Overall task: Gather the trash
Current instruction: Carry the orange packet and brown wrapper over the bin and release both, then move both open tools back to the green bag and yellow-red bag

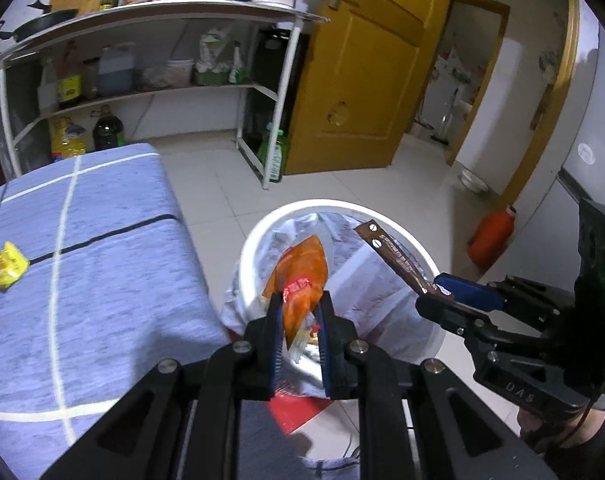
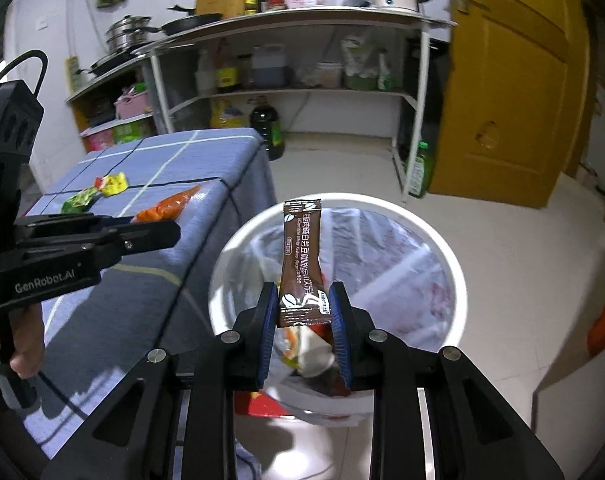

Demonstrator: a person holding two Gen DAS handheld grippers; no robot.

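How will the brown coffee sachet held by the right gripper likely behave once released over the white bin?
The brown coffee sachet, pinched low in the right gripper, stands upright unsupported, so it is probably fairly stiff. It looks flat and thin, likely light, and may flutter rather than drop straight into the white bin.

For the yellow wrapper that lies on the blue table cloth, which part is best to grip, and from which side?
Probably from above, closing on the crumpled raised edge of the yellow wrapper: it lies flat on the blue cloth, offering no side edge to pinch. A green wrapper lies close on its left, so the right end looks freer.
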